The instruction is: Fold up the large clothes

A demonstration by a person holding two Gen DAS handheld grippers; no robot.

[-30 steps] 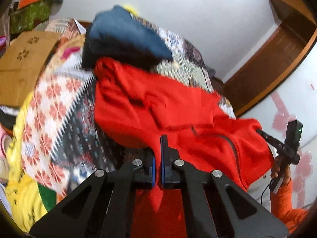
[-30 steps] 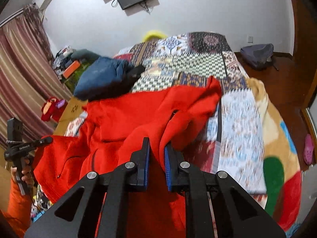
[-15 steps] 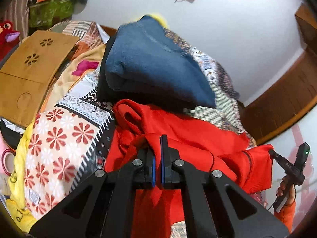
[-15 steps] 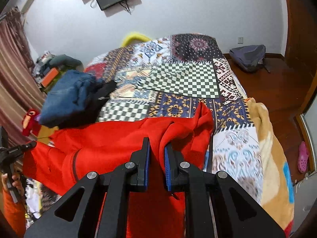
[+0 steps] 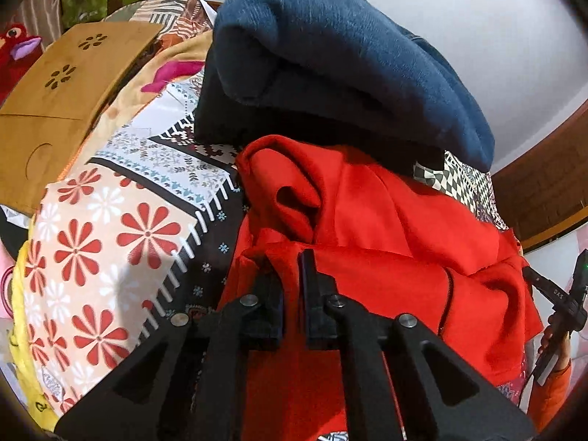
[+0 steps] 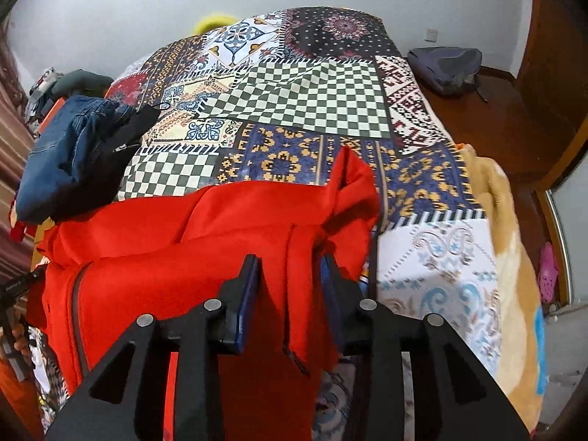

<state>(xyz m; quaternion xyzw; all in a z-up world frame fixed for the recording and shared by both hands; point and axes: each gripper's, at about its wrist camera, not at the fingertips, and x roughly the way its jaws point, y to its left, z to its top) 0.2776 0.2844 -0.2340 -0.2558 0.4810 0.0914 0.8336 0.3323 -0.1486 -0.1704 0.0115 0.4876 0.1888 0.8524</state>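
A: where's the jacket [image 6: 205, 242] rn?
B: on the bed [image 6: 312, 95]. left gripper [image 5: 292, 275] pinches its cloth, jaws just easing; right gripper [image 6: 290, 275] just spread apart, cloth loose between.

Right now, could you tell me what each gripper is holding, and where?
Left gripper pinches a fold of the red jacket. Right gripper has just opened; the jacket's edge hangs loose between its jaws.

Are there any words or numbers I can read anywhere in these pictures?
"DAS": white letters on the black right gripper, seen from the left wrist camera; the word may be cut off.
White lettering on the left gripper's black body, at the right wrist view's left edge: too blurred.
Nothing else readable.
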